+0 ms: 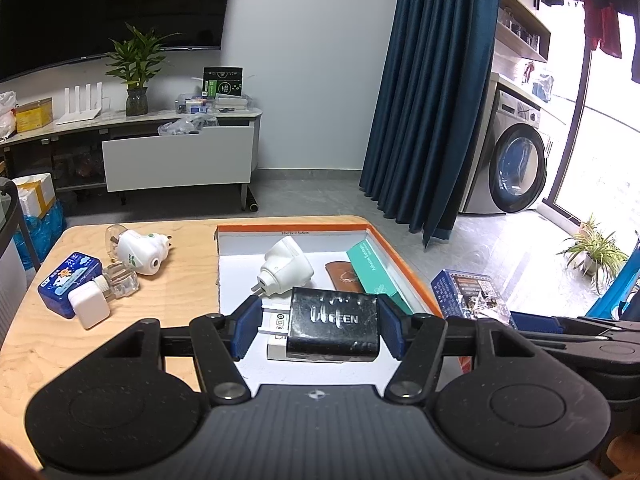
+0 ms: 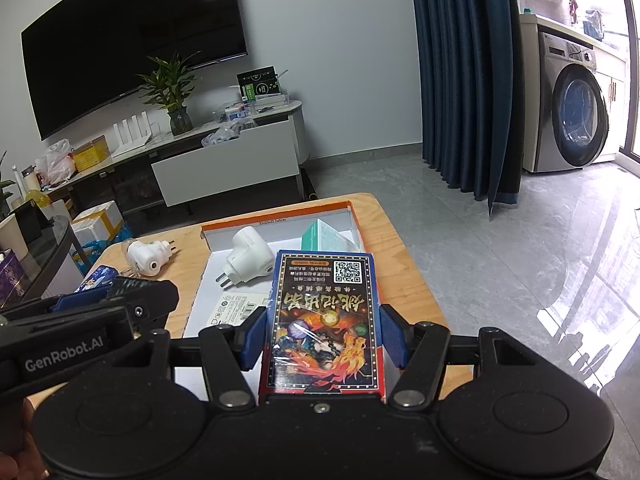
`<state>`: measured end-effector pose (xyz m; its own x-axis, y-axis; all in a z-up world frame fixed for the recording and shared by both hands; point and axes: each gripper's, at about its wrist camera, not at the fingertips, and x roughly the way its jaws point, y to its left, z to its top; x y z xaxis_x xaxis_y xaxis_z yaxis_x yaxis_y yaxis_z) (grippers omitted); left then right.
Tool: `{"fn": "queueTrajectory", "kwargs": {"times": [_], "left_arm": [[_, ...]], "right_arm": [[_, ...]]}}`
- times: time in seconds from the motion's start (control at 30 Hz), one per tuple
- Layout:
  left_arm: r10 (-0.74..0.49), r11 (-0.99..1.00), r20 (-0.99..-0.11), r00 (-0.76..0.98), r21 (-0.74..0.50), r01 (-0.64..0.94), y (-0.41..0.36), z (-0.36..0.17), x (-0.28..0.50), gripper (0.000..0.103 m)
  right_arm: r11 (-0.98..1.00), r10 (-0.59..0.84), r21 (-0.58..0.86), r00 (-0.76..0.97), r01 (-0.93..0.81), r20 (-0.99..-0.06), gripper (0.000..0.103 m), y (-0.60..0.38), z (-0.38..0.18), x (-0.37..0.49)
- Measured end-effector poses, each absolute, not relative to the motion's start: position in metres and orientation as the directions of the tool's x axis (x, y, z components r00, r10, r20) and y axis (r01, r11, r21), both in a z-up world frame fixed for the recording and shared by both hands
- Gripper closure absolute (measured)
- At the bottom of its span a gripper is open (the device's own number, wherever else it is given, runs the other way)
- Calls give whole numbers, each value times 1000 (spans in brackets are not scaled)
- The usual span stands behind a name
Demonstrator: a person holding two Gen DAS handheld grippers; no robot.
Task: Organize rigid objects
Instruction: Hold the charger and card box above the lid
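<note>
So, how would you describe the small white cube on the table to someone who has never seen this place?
Find the wooden table, then its left side, outside the orange-rimmed box. There a blue tin lies, and the white cube charger leans against its near corner. Unlike the rounded white plug behind it, it is plain and square.

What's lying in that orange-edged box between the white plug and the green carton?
A small brown leather-looking case lies on the box floor between the white plug and the green carton. Only the left wrist view shows it.

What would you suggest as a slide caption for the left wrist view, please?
Left gripper holds a black UGREEN charger over the orange-rimmed box.
</note>
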<state>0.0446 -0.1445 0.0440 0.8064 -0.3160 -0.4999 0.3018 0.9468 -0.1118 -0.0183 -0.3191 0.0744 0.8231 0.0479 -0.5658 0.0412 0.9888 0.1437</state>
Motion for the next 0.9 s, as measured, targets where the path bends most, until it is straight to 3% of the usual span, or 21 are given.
{"fn": "queueTrajectory", "kwargs": {"times": [0.9], "left_arm": [[-309, 950, -523, 794, -124, 288, -147, 34, 57, 41]], "right_arm": [[991, 49, 126, 806, 33, -590, 31, -321, 66, 0]]}}
